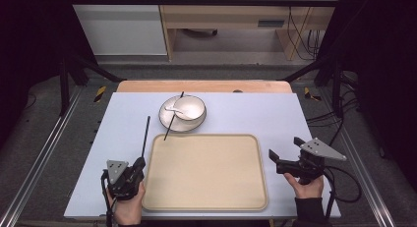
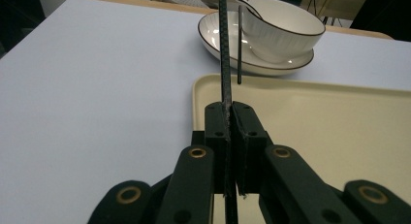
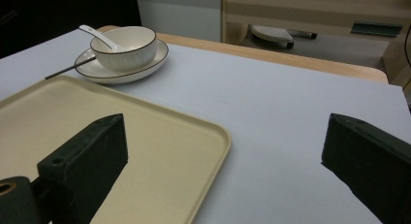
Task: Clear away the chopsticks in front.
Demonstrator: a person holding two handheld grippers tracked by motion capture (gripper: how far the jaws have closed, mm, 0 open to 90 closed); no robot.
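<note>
Currently carrying one chopstick (image 1: 145, 136): my left fingers (image 2: 227, 118) are clamped on its near end, the rod sticking out ahead of them, roughly level, over the table (image 1: 123, 119) just left of the cream tray (image 1: 206, 170). Second chopstick (image 1: 173, 117) lies propped on the plate (image 1: 169, 124), its tip hanging past the rim toward the tray's far edge; a bowl (image 1: 189, 107) with a white spoon (image 3: 99, 37) sits on the same plate.

Step in hand, as I judge it: moving tableware onto the tray, first chopstick mid-transfer. Next move calls for swinging the left hand (image 1: 129, 207) rightward over the tray and lowering the rod until it lies flat before letting go (a drop from height would likely make it roll or bounce).

Pose: left hand low at the tray's near left corner, gripper pointing away from me. Right fingers (image 1: 285, 149) spread wide with nothing between them, held just off the tray's right edge, aimed inward toward the tray
</note>
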